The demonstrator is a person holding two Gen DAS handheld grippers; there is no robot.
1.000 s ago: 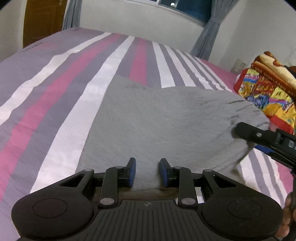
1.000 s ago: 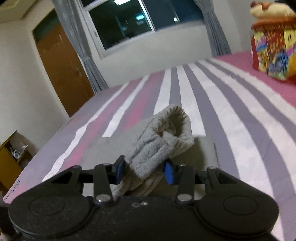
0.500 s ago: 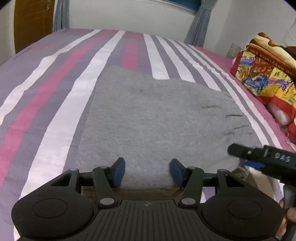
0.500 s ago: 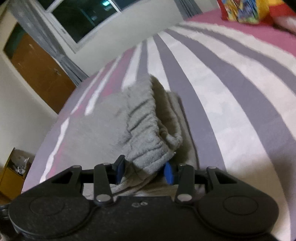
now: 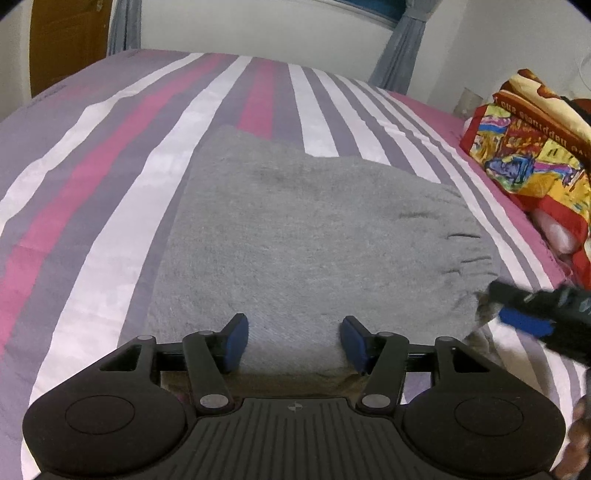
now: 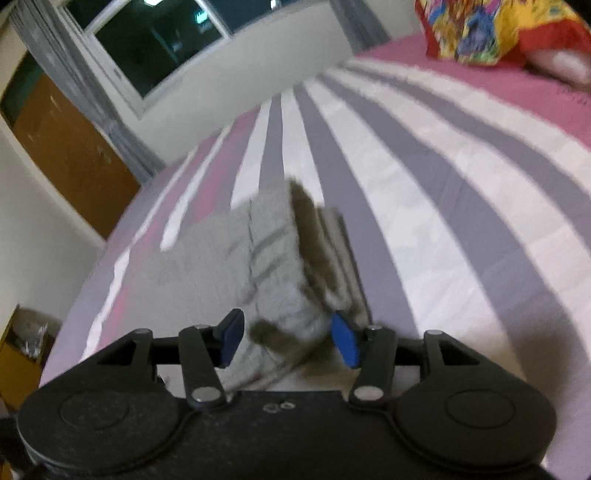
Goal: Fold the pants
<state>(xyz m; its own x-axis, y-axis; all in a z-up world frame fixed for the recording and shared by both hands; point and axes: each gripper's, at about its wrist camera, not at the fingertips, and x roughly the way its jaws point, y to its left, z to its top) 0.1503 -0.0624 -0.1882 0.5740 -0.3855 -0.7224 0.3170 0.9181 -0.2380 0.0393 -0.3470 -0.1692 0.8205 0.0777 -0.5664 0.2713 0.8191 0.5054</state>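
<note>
Upside-down lettering on the colourful blanket [image 5: 532,147] at right of frame, seemingly "Happiness", rest was unreadable

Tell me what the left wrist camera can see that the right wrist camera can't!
Only the left wrist view shows the whole top of the gray pants lying flat, and the right gripper poking in at their elastic edge. Only the right wrist view shows the dark window, a yellow cabinet by the bed, and the stacked layers at the pants' side. Both show the striped bedsheet, the colorful blanket, the brown door, and open blue-padded jaws on each gripper, like the left gripper.
</note>
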